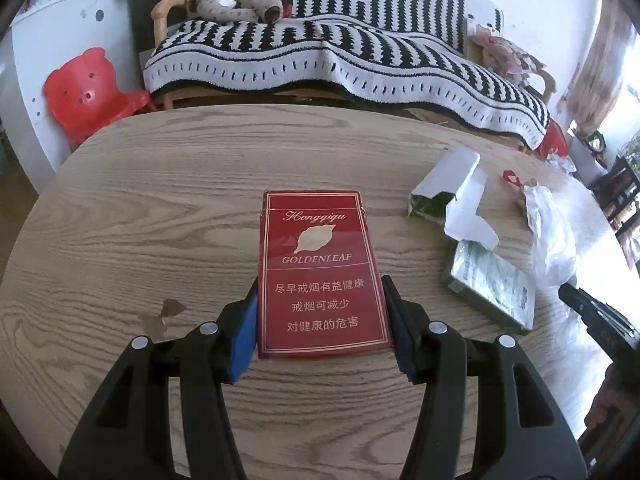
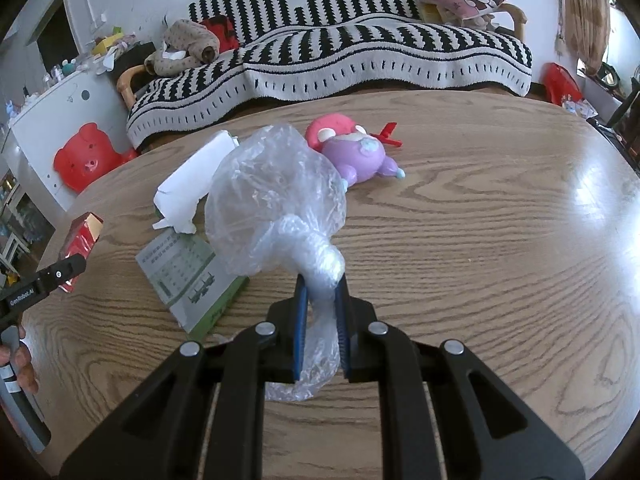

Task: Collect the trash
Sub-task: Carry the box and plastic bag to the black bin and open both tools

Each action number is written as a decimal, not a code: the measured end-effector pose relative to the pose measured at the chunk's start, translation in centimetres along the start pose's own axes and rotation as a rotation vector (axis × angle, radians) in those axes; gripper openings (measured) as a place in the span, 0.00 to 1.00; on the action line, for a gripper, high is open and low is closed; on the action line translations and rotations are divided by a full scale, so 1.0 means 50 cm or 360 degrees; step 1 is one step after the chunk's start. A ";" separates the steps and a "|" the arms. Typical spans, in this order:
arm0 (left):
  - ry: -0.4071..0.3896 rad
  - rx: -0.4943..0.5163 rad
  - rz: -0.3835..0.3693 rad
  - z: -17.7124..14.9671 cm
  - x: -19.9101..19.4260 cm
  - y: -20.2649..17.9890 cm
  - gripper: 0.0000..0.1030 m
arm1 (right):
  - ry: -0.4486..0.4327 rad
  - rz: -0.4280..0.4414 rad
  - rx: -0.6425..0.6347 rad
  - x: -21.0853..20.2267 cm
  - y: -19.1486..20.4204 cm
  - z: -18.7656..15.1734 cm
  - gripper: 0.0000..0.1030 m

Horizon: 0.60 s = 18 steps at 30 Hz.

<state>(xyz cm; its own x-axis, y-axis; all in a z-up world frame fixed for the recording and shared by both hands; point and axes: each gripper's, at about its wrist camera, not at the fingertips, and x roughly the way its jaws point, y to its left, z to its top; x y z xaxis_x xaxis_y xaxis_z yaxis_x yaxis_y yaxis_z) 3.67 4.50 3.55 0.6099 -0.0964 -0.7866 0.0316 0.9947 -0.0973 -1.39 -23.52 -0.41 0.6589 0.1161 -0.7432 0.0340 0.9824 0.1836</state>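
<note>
left tool (image 1: 322, 316) pinching red cigarette pack (image 1: 322, 272) by its sides above the tabletop (image 1: 160, 208); right tool (image 2: 322, 320) pinching twisted neck of clear plastic bag (image 2: 276, 196); beyond: green-white box (image 2: 192, 280), torn white carton (image 2: 196, 180), purple toy (image 2: 356, 152)

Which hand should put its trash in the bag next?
The left. The left gripper is clamped on the red cigarette pack, ready to drop in. The right gripper is busy pinching the clear plastic bag by its twisted neck, so it probably just holds the bag steady.
</note>
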 end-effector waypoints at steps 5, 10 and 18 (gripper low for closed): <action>0.0011 0.0008 -0.0010 0.003 0.006 -0.006 0.53 | 0.0010 0.0004 -0.0007 0.002 0.001 0.002 0.13; -0.0163 -0.0067 -0.0221 0.002 -0.107 -0.052 0.53 | -0.0211 0.0174 0.0092 -0.101 -0.006 -0.007 0.13; -0.0263 0.0412 -0.0654 -0.130 -0.336 -0.336 0.53 | -0.0597 0.0167 0.0201 -0.433 -0.155 -0.130 0.13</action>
<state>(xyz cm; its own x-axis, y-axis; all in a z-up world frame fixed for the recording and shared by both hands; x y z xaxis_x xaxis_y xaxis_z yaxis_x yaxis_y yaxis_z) -12.25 -10.82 14.42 0.6223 -0.4955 -0.6060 0.4773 0.8538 -0.2079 -20.83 -32.71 10.07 0.8914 0.1305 -0.4341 0.0286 0.9396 0.3410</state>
